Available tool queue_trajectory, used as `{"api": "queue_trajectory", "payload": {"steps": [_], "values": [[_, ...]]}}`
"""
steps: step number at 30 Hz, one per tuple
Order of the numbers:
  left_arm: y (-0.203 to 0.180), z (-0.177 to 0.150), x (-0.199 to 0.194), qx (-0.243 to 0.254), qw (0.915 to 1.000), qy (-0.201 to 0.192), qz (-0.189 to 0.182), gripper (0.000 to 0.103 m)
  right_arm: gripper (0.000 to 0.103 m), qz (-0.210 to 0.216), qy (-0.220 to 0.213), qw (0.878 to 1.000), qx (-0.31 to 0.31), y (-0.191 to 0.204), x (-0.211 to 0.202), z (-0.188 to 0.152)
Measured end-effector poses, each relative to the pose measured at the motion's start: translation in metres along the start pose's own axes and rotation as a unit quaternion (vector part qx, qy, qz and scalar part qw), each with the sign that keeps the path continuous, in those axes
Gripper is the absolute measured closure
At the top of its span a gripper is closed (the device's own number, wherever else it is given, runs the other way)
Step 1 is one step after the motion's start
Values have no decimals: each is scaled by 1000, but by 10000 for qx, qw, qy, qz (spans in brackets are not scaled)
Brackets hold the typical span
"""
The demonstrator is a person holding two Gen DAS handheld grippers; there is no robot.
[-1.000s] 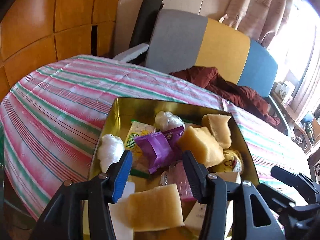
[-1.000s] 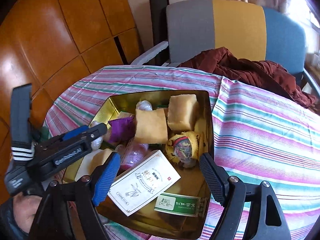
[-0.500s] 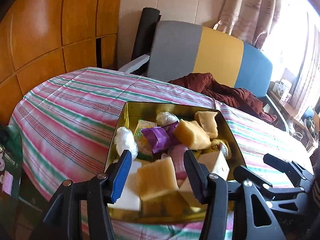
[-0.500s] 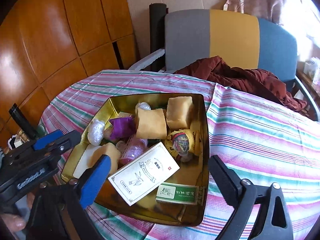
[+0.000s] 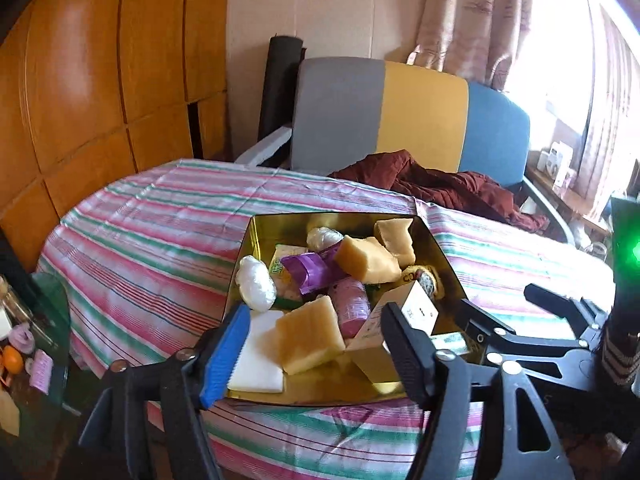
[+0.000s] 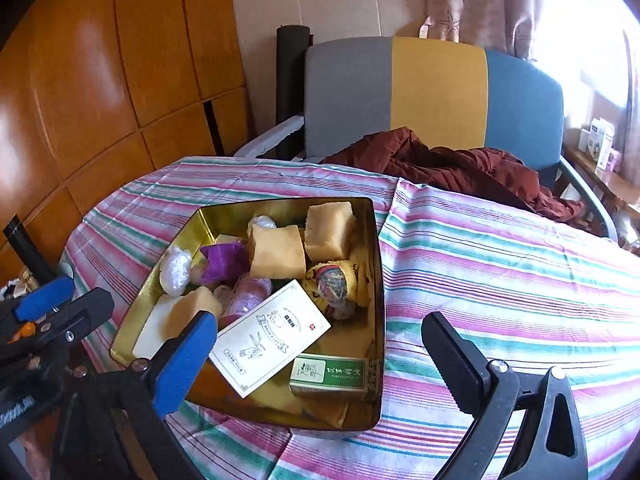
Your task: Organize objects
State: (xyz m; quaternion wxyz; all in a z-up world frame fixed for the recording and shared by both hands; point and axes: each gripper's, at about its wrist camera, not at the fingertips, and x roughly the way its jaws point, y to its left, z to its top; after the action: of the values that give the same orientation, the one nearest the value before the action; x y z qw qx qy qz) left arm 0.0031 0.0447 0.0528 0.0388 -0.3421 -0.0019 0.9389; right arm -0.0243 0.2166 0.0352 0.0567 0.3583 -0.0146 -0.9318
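A gold tin (image 5: 256, 236) (image 6: 378, 280) sits on the striped table near its front edge. It holds yellow sponge blocks (image 5: 310, 334) (image 6: 276, 252), a purple packet (image 5: 306, 270) (image 6: 222, 260), white wrapped balls (image 5: 256, 284) (image 6: 175, 270), a pink bottle (image 5: 352, 308), a white card box (image 6: 270, 338) and a green box (image 6: 330, 374). My left gripper (image 5: 316, 352) is open and empty, above the tin's near edge. My right gripper (image 6: 320, 356) is open and empty, wide over the tin's near right corner.
The striped tablecloth (image 6: 500, 272) spreads right of the tin. A grey, yellow and blue chair (image 6: 432, 92) with a maroon cloth (image 6: 460, 168) stands behind the table. Wood panels (image 5: 100, 80) line the left wall. A glass side table (image 5: 32, 352) with small items stands at lower left.
Both grippers have pulled back and up from the tin, which now shows smaller and farther away. Both stay open. The tin's contents have not moved.
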Motion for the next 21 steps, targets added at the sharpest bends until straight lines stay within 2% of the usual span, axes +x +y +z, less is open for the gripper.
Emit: {"api": "queue_trajectory", "payload": {"steps": [4,8,12,17,21], "values": [[-1,-6,0,-35,9994,-34,331,30,0,-65,-17,10000,-21,-3,-5,-7],[9,-8,3,-275,9975,192,616,30,0,-73,28,9999,142,-7,-3,-19],[19,2,-2,-510,9968,-60,616,30,0,-82,101,9999,11,-1,2,-18],[14,8,4,-277,9970,-105,716,31,0,-63,-74,10000,8,1,4,-10],[17,2,6,-279,9976,-69,624,32,0,34,132,9997,186,0,16,-24]]}}
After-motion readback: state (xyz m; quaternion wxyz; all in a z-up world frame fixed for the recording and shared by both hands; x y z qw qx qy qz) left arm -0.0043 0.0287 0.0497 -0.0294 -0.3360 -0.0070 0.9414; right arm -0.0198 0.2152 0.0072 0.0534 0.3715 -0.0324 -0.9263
